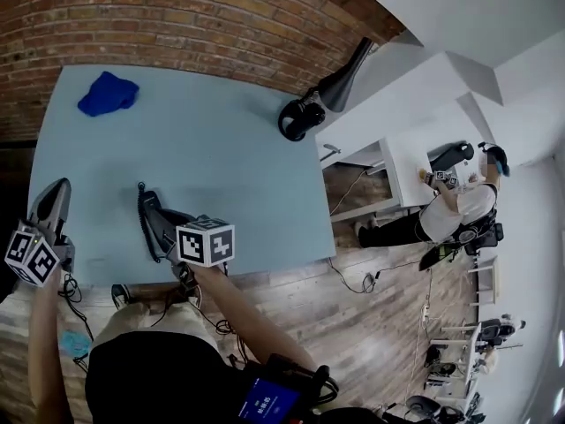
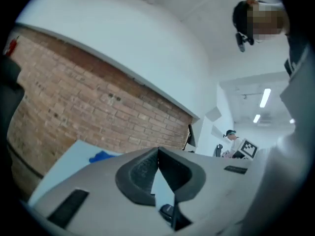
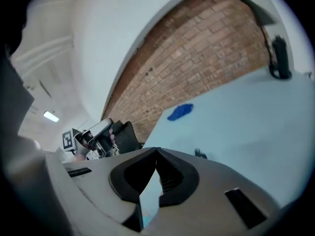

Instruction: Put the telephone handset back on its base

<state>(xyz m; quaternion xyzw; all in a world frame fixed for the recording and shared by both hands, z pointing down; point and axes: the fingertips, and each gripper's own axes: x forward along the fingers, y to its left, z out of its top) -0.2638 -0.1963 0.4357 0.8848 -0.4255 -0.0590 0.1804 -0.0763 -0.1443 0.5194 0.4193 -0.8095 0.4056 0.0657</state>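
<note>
A black telephone with a coiled cord [image 1: 144, 223] lies near the front edge of the light blue table [image 1: 221, 157]. My right gripper [image 1: 166, 222] is over it and hides most of it, so I cannot tell handset from base. In the right gripper view its jaws [image 3: 156, 151] meet at the tips with nothing between them. My left gripper [image 1: 55, 194] is at the table's left edge, away from the telephone. In the left gripper view it [image 2: 157, 151] is shut with nothing in it.
A blue cloth [image 1: 108, 93] lies at the table's far left. A black lamp-like object [image 1: 305, 117] stands at the far right edge. A brick wall [image 1: 177, 16] runs behind the table. Another person [image 1: 455, 206] works at a white desk to the right.
</note>
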